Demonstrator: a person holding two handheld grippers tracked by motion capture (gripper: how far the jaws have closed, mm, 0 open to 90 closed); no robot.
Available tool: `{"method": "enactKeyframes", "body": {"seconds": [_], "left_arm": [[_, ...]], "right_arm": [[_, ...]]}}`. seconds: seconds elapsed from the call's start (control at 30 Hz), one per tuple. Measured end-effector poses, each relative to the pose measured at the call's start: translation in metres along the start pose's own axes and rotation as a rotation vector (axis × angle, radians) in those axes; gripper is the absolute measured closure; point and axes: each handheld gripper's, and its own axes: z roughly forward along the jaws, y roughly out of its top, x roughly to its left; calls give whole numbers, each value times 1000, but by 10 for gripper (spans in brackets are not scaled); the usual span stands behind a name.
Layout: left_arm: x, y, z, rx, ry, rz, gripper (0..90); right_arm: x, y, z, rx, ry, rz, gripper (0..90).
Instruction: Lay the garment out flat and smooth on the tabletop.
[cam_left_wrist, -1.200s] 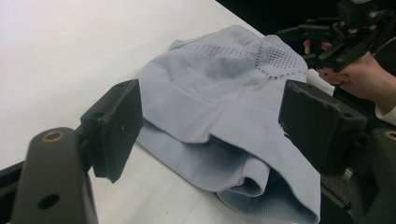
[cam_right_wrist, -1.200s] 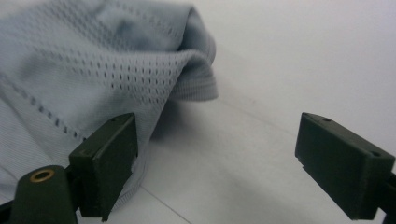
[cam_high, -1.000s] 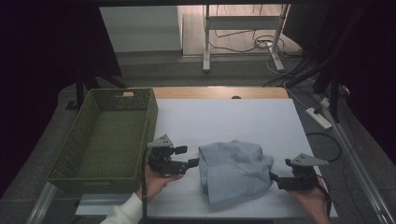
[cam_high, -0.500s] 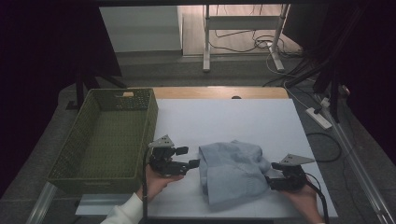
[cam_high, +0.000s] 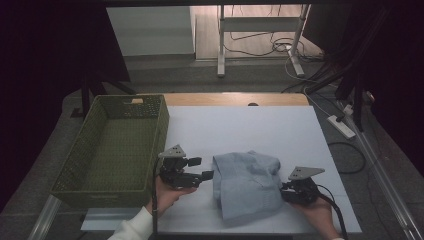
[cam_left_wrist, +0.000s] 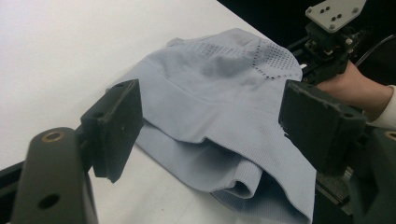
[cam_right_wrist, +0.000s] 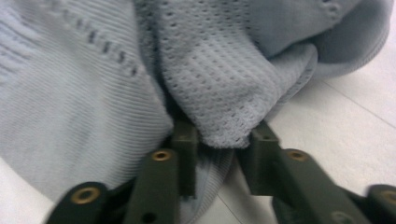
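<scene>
Two grippers flank the pale blue garment at lower centre of the high view. The left gripper stands apart; the right gripper has just been closing, seemingly pinching the fabric's edge.

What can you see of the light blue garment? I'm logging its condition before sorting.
The light blue garment is a knit piece, ribbed with a perforated mesh panel, lying crumpled and loosely folded on the white table. The right gripper has just been closing on a mesh fold at its edge; the left gripper stands open beside it.
</scene>
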Motion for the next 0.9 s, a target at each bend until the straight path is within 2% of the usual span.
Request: {"method": "enactKeyframes", "body": {"seconds": [0.07, 0.1, 0.27, 0.47, 0.6, 0.67, 0.7, 0.77, 0.9], "left_arm": [[0, 0, 0, 1, 0, 2, 227], [-1, 0, -1, 0, 1, 6, 228], [-1, 0, -1, -6, 3, 3, 227], [1, -1, -2, -4, 8, -5, 223], [1, 0, -2, -4, 10, -2, 220], [0, 0, -1, -3, 10, -1, 220], [0, 0, -1, -1, 8, -2, 220], [0, -1, 0, 1, 7, -2, 219], [0, -1, 0, 5, 7, -2, 218]], "right_arm": [[1, 1, -1, 2, -4, -6, 761], [1, 4, -4, -2, -8, -5, 803], [-1, 7, -12, -37, -18, 28, 822], [-7, 9, -27, -135, -51, 87, 824], [-8, 8, -40, -193, -111, 118, 826], [-9, 8, -44, -213, -119, 129, 826], [-9, 9, -51, -251, -128, 148, 827], [-9, 9, -57, -279, -139, 157, 828], [-7, 12, -66, -349, -112, 187, 827]]}}
